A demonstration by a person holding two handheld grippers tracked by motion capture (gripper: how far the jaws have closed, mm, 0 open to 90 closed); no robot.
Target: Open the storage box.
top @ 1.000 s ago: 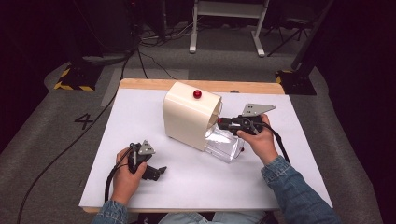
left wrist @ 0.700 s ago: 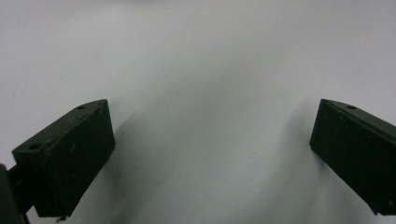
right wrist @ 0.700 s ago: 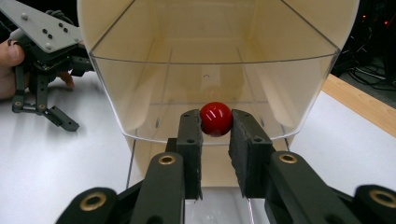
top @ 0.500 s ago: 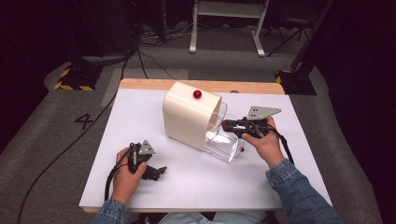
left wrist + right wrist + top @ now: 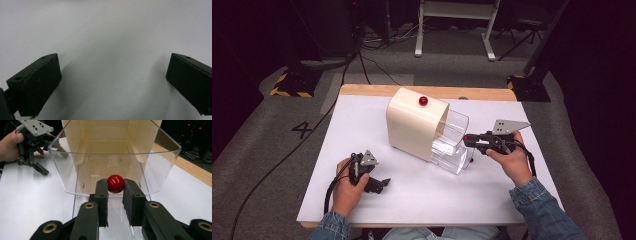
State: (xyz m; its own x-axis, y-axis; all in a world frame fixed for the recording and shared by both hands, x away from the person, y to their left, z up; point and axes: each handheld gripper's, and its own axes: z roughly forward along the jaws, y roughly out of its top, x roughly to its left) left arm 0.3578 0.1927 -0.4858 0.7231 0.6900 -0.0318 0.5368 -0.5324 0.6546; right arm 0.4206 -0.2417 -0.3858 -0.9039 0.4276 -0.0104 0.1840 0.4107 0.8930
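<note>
Right gripper (image 5: 115, 202) has its two black jaws pinched on a small glossy red ball knob (image 5: 115, 183). That knob sits on the front wall of a clear plastic drawer (image 5: 75, 170), directly ahead of the jaws. Drawer is pulled partway out of a cream rounded plastic cabinet (image 5: 412, 125); its far end is inside the cabinet shell. In the high view the right hand (image 5: 512, 160) holds the gripper level, jaws pointing at the drawer front, grey three-cornered plate (image 5: 509, 125) on top. A second red ball knob (image 5: 423, 101) sits on the cabinet's upper face, beyond the drawer.

Left gripper (image 5: 379, 184) is well apart from the cabinet, on the near-left part of the white table surface (image 5: 362, 120). Left hand (image 5: 346, 182) wraps it, with the gripper resting low on the table. Its own view shows the jaws spread wide with bare white table between them, nothing gripped. From the right gripper view, the left gripper is off to the upper left, beside the drawer.

Wooden table edge (image 5: 482, 93) runs along the far side.
</note>
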